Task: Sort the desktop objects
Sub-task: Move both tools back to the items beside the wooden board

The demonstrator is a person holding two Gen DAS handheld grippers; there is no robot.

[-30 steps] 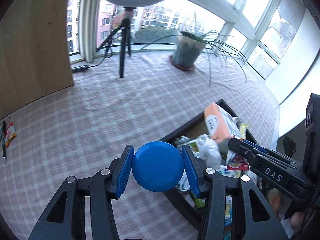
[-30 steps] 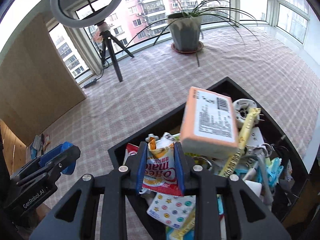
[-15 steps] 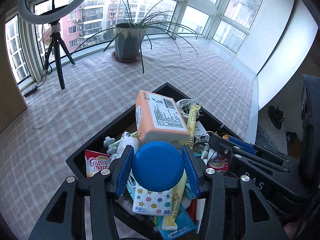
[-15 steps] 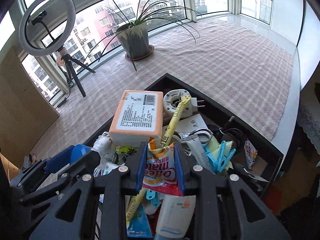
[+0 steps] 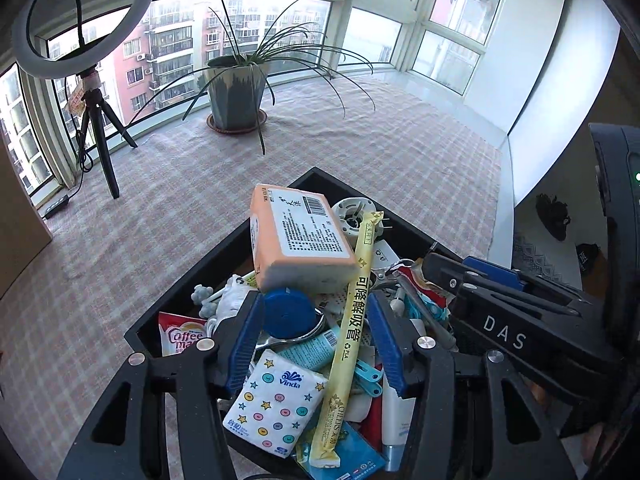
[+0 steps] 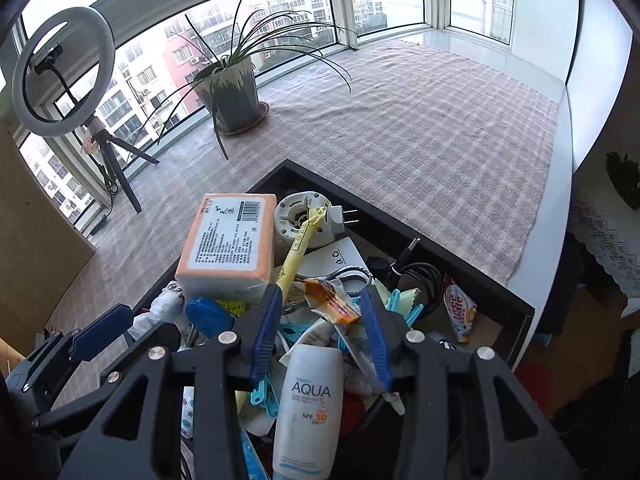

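Note:
A black box (image 5: 180,300) (image 6: 400,216) on the checked cloth is heaped with small items. My left gripper (image 5: 314,340) hangs over the heap with its jaws opening. The blue round disc (image 5: 288,312) (image 6: 208,312) lies on the pile beside the left pad, clear of the right pad. Just to the right, my right gripper (image 6: 320,332) (image 5: 480,276) is also opening. A crumpled orange-and-red Coffee-mate sachet (image 6: 328,300) lies loose between its pads, which do not press on it.
An orange tissue pack (image 5: 300,236) tops the heap beside a yellow chopstick sleeve (image 5: 352,320), a Vinda tissue pack (image 5: 276,404), a white plug adapter (image 6: 304,220) and an AQUA tube (image 6: 308,408). A potted plant (image 5: 236,96) and ring-light tripod (image 5: 96,128) stand behind. The table edge runs on the right.
Both grippers swung from the bare cloth to above the box. Both pairs of jaws widened: the blue disc dropped out of the left gripper, and the sachet fell from the right one onto the pile.

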